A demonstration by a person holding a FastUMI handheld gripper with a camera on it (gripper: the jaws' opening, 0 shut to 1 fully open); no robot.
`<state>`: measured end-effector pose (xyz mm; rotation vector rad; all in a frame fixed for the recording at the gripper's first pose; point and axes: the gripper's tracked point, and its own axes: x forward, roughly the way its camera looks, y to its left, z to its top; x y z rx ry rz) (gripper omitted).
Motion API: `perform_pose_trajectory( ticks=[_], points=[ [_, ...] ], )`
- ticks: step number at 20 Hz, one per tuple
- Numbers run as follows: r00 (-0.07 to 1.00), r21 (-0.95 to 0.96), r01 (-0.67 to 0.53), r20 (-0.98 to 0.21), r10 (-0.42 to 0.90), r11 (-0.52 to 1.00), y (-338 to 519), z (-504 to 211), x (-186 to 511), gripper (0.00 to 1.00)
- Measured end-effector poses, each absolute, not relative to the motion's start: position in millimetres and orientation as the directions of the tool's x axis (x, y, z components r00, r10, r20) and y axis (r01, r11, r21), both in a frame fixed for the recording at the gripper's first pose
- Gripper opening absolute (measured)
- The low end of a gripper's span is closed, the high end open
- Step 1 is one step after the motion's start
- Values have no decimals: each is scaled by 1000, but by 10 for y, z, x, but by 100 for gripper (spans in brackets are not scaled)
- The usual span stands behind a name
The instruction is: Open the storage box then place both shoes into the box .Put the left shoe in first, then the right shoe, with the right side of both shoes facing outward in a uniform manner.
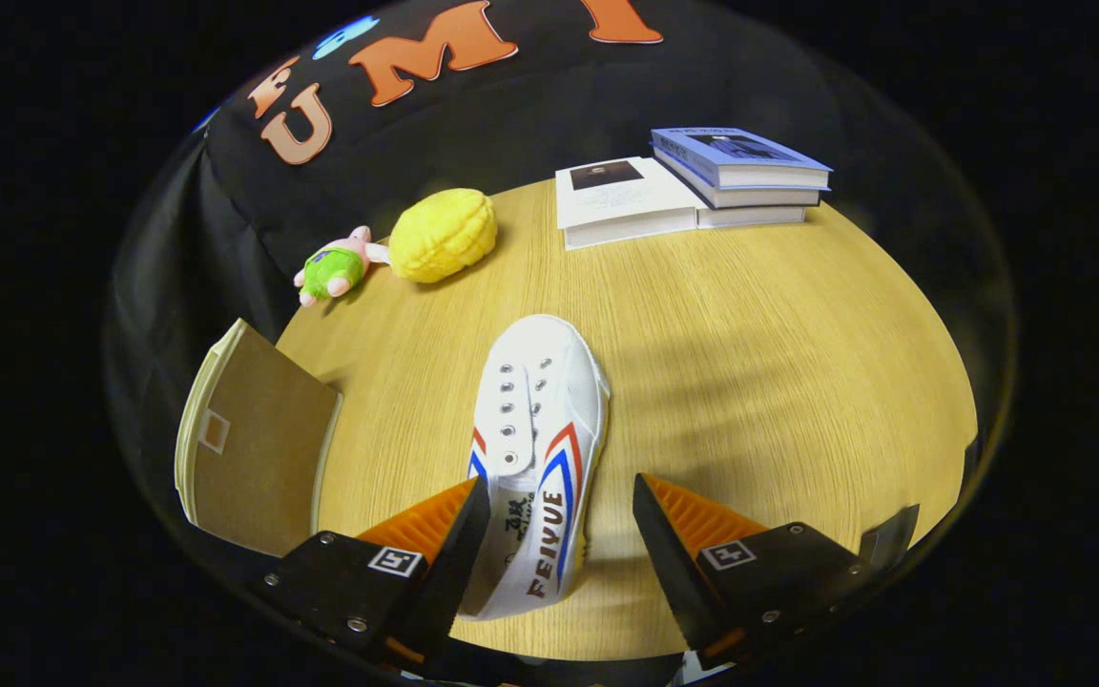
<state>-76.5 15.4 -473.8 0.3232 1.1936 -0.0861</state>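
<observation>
- Gripper: fingers spread wide, nothing held. Neither finger visibly presses on anything.
- White shoe: lies on the wooden table, heel end between the fingers, nearer the left one, whose tip overlaps the heel opening in this view; contact there cannot be told. A clear gap of table sits between the shoe and the right finger.
- Key relation: the shoe's long axis runs from the fingers toward 12 o'clock, toe leaning very slightly to 1 o'clock. The gap between the fingers therefore spans the shoe's width, not its length.
- Judgement: closing across the heel or collar looks workable, but the gripper would need to shift a little toward 9 o'clock to centre the shoe first.
- The side with the striped marking and lettering faces the right finger.
- Storage box: a brown panel with a pale edge and a small square tab, at about 10 o'clock from the fingers, just beside the table edge. Whether it is open cannot be told.
- Further out, 11 o'clock: small pink-and-green plush toy, touching a yellow plush.
- Farthest, 1 o'clock: books, one lying flat beside a stack of two.
</observation>
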Motion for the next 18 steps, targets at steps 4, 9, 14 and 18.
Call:
perform_pose_trajectory(
  ticks=[4,9,14,18],
  points=[
    [357,219,267,-927,114,938,175,-4876,-750,81],
    [349,240,280,-928,135,930,246,-4995,-719,63],
    [365,247,298,-922,129,922,236,-4946,-686,31],
    [396,276,309,-908,141,910,312,-4850,-651,13]
  ],
)
